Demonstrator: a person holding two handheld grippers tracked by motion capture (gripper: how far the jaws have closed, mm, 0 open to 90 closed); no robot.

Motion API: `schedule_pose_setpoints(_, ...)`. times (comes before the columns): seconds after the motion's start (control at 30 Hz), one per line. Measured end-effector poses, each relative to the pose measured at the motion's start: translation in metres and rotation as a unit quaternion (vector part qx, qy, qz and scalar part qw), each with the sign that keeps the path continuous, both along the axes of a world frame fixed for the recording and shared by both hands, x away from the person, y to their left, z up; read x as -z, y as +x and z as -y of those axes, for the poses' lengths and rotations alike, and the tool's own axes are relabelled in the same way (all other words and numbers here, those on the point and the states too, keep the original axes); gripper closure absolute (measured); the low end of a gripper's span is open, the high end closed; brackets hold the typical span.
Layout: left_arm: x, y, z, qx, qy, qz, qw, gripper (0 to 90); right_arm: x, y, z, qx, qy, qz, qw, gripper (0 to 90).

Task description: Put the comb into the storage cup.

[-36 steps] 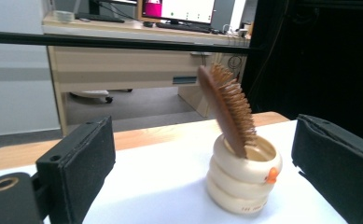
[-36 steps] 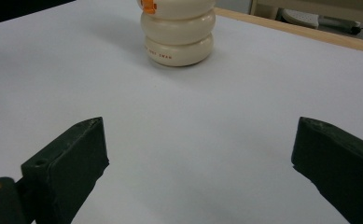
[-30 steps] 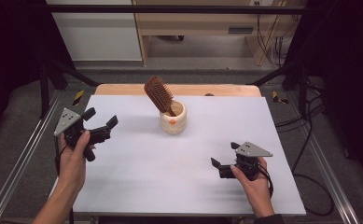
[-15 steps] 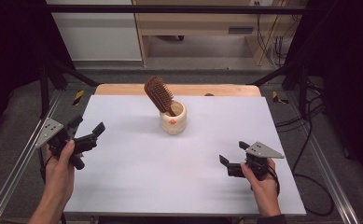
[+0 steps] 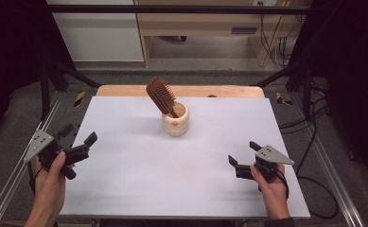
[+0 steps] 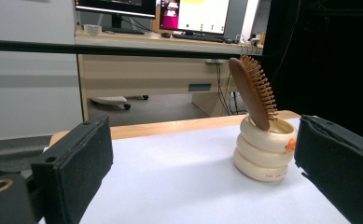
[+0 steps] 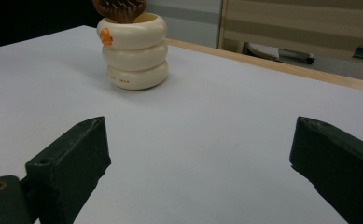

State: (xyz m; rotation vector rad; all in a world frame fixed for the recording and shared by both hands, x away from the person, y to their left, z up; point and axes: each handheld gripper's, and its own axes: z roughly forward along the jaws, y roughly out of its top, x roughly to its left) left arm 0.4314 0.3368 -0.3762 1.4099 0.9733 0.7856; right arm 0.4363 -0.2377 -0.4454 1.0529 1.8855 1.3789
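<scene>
Your left gripper point(image 5: 80, 142) sits at the left edge of the desk point(image 5: 139, 175), about halfway down its length, jaws spread wide and holding nothing. One jaw hangs out past the edge, the other reaches in over the white top. Your left hand point(image 5: 51, 172) wraps the handle from below, grey plate on top.

Your right gripper point(image 5: 242, 156) rests near the front right corner, low over the surface, jaws likewise wide apart and empty. Your right hand point(image 5: 271, 182) grips it from behind.

The hairbrush point(image 5: 161, 96) stands handle-down in the cream holder point(image 5: 175, 120), toward the middle of the far edge, a little in from it. The brush head leans left and away as the high view has it; its bristles face right in the left gripper view. The holder looks like three stacked rings with a small orange mark on its side and some small print low down, too fine to read.

Both grippers are well apart from holder and brush. In the left gripper view, the holder point(image 6: 263, 154) sits close to the right-hand jaw. In the right gripper view, the holder point(image 7: 133, 51) stands far off to the upper left, with the brush point(image 7: 119, 9) cut off by the top, so its lean cannot be judged there.

A wooden strip point(image 5: 125, 91) runs along the far edge of the desk.
</scene>
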Motion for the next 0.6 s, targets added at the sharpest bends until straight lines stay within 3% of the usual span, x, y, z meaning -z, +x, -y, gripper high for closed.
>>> schedule_pose_setpoints(0.2, 0.015, -0.003, -0.005, -0.004, -0.01, -0.007, 0.9999, 4.2, 0.001, 0.0, 0.004, 0.006, 0.002, 0.007, 1.0, 4.9)
schedule_pose_setpoints(0.47, 0.026, -0.007, -0.007, -0.003, 0.004, -0.006, 1.0, 3.9, 0.002, -0.002, 0.006, 0.0, 0.007, 0.009, 0.9999, 4.4)
schedule_pose_setpoints(0.6, 0.032, -0.01, -0.007, -0.001, -0.001, -0.008, 1.0, 3.9, 0.003, -0.002, 0.007, 0.0, 0.007, 0.014, 0.9999, 4.4)
